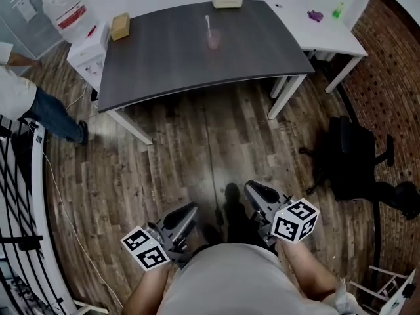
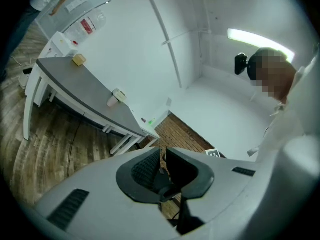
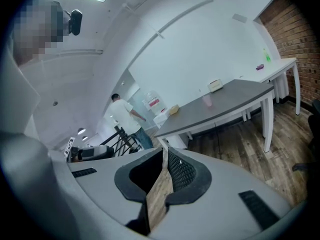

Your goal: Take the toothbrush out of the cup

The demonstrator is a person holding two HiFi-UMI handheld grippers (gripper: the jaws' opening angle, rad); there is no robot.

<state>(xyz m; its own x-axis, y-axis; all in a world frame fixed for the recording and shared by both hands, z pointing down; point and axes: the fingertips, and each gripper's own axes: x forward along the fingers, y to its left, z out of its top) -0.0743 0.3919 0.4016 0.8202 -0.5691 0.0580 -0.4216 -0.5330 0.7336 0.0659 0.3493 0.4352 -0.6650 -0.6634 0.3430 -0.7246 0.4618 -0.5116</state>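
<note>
Toothbrush (image 1: 208,23): white, standing upright in the pink cup (image 1: 214,40), set mid-counter (image 1: 164,64), well apart from you.
Left hand-held gripper (image 1: 188,213): jaws together, nothing between them, held low by your body.
Right hand-held gripper (image 1: 257,191): likewise closed and empty.
Step in hand: the approach, not yet begun.
Next move, by judgement: step up to the counter, part one pair of jaws and line them on the handle above the cup's rim.
</note>
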